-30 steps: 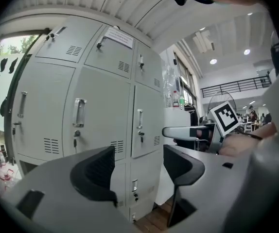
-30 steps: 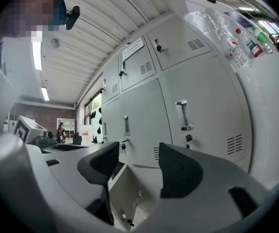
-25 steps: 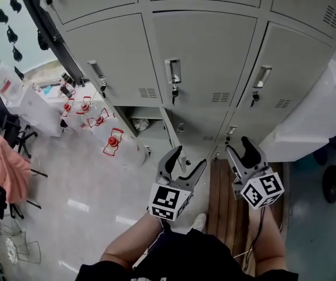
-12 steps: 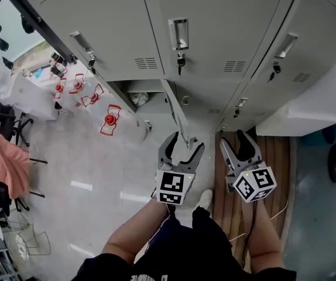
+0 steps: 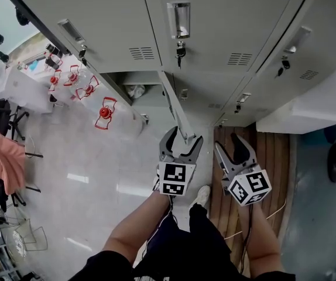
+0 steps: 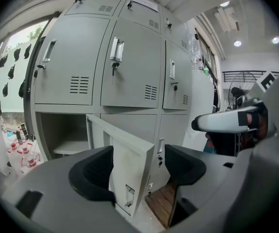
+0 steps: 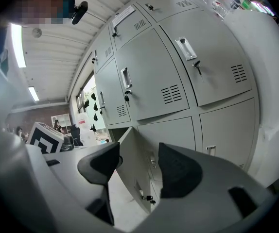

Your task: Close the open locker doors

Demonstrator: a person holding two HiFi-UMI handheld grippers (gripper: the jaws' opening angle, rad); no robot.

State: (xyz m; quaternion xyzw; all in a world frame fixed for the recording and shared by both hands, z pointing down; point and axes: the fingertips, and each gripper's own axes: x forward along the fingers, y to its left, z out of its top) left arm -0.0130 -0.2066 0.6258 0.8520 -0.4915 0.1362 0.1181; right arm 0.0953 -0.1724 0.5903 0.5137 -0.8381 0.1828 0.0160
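A grey bank of lockers (image 5: 215,34) fills the top of the head view. One bottom-row door (image 5: 177,113) stands swung out toward me, seen edge-on, with its compartment (image 5: 136,89) open to its left. My left gripper (image 5: 184,138) is open just in front of the door's free edge. In the left gripper view that door (image 6: 125,169) shows between the wide-apart jaws of the left gripper (image 6: 138,154), and I see no contact. My right gripper (image 5: 229,144) is open to the right of the door, with nothing in it. The right gripper (image 7: 138,158) faces the door's outer face (image 7: 138,181).
Water bottles with red handles (image 5: 106,113) stand on the floor left of the open locker. A wooden board (image 5: 273,157) lies on the floor at the right, below a white covered bulk (image 5: 314,107). A chair with pink cloth (image 5: 4,157) is far left. My shoe (image 5: 202,195) is beneath the grippers.
Both grippers have sunk toward the bottom row. The left one has come up to the open door's free edge, the right one beside it. Both sets of jaws stay wide.
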